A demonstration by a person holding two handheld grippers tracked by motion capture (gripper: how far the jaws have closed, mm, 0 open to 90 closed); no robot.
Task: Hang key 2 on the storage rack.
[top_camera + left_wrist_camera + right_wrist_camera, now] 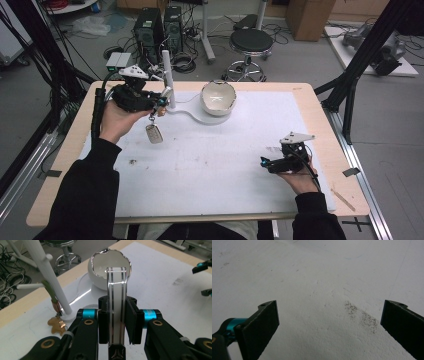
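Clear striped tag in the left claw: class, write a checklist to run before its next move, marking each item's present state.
1. Left claw shut on the clear flat tag with two dark stripes: ok.
2. Tall white peg stand upright on the table: ok.
3. Upper short white peg bare: ok.
4. Brown gingerbread-shaped charm lies by the stand's base, out of the tag's way: cannot tell.
5. White bowl with wavy rim standing apart from the tag: ok.
6. Right claw open, nothing between its jaws, over the white mat: ok.
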